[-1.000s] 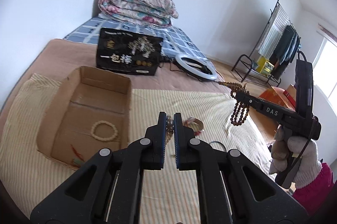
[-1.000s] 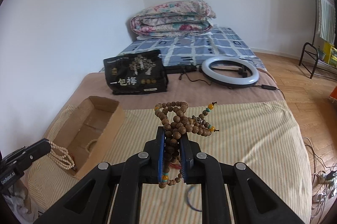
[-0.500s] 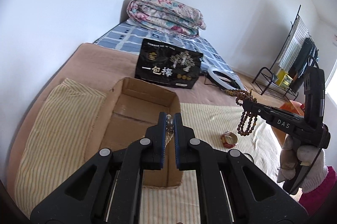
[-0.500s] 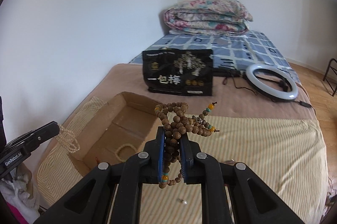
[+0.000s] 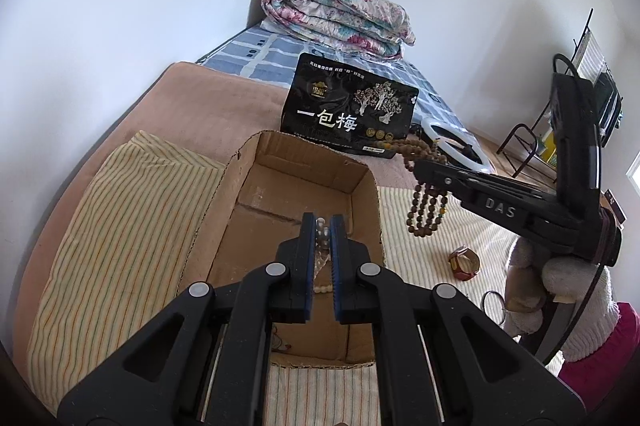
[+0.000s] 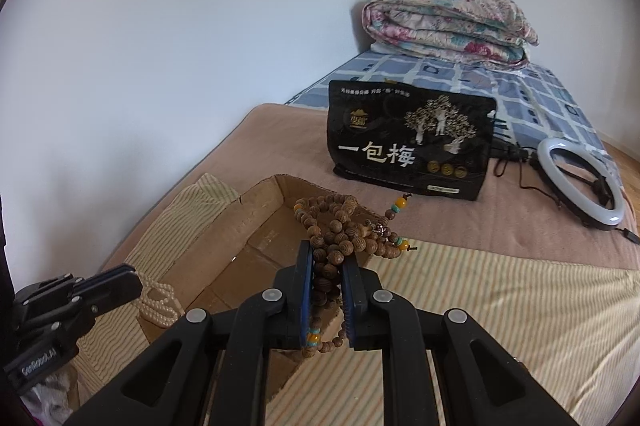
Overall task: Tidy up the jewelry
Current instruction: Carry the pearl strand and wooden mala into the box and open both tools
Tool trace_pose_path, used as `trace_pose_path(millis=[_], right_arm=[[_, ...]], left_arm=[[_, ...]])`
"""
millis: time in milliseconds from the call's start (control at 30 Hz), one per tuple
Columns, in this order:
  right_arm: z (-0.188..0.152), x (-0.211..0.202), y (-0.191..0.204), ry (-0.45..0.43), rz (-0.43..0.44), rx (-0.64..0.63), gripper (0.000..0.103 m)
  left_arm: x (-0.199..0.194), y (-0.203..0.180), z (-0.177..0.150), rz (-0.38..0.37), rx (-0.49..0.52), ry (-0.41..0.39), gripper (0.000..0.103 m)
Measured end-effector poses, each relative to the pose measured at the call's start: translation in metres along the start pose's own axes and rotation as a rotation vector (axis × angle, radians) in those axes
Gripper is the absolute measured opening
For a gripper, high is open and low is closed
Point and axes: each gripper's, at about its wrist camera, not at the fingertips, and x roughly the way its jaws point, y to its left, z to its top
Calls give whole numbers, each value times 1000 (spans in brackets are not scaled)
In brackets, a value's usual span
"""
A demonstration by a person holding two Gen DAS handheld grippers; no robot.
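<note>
An open cardboard box (image 5: 256, 182) lies on the striped cloth of the bed; it also shows in the right wrist view (image 6: 260, 202). My left gripper (image 5: 323, 226) is shut on a white pearl bead strand (image 5: 322, 232) and hangs over the box; in the right wrist view the strand (image 6: 158, 300) dangles from it at the box's left edge. My right gripper (image 6: 327, 258) is shut on a brown wooden bead string (image 6: 340, 226), held just right of the box; its loops (image 5: 426, 206) hang down in the left wrist view.
A black printed bag (image 5: 348, 114) stands behind the box, with a white ring light (image 6: 580, 178) to its right. A red-gold bangle (image 5: 464, 262) and a dark thin ring (image 5: 494, 300) lie on the striped cloth (image 5: 132, 210). A folded floral quilt (image 5: 336, 18) lies far back.
Both grippers have swung left toward the box. My left gripper now hangs over the box's inside, and my right gripper with the wooden beads has come up to the box's right side.
</note>
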Motion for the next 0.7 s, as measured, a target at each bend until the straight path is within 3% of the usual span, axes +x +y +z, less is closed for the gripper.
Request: trace_pose_path(millis=[200, 400, 700], right_arm=[[2, 23, 1, 27, 13, -4, 11], [2, 38, 4, 48, 28, -2, 11], [1, 50, 9, 58, 47, 0, 11]], left_arm=[[9, -7, -2, 25, 26, 13, 4], [15, -15, -5, 100, 80, 18, 4], [22, -19, -8, 124, 106, 35, 5]])
